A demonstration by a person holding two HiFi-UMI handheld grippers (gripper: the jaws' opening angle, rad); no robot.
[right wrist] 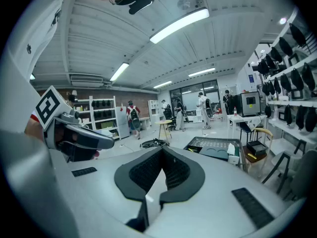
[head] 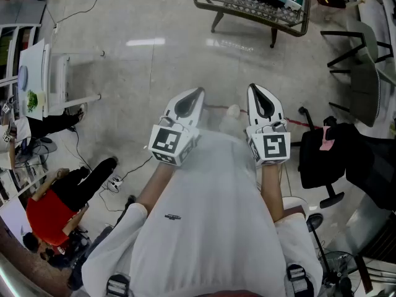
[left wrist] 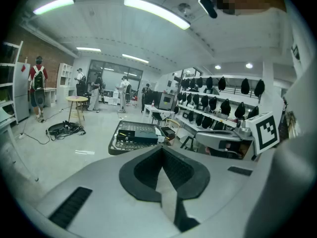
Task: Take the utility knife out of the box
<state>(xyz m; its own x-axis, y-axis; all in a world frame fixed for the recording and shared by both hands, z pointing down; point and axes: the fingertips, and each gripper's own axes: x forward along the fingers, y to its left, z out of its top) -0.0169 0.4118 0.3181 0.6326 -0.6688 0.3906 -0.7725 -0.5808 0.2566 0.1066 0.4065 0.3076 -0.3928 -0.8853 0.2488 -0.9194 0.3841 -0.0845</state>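
eng1: While we hold both grippers up at chest level, where's the knife?
eng2: We can't make it out as such. Dark box (left wrist: 138,136) lies on the mesh table (left wrist: 119,151), well ahead of us across the floor (head: 154,91). Left gripper view shows a small yellow bit (left wrist: 122,134) at the box's left end, too small for us to call it the knife.
eng1: Jaws?
eng2: Left gripper (left wrist: 161,148): 2 jaws pressed together, nothing between them. Right gripper (right wrist: 162,150): same, closed tip to tip, empty.
eng1: How do we sit in head view?
eng2: 2 grippers side by side, apart from each other, tips aimed away from us, roughly toward the table at the frame's top. Both well apart from the box.
eng1: Cross-check from the gripper views?
eng2: Each sees the other. Right one's marker cube (left wrist: 263,131) is at the right edge of left gripper view, left one's cube (right wrist: 47,105) at the left edge of right gripper view. We see the table past both tips.
eng1: Anything else around us?
eng2: Black office chair (head: 322,159) on our right, person in red (head: 52,212) low on our left.
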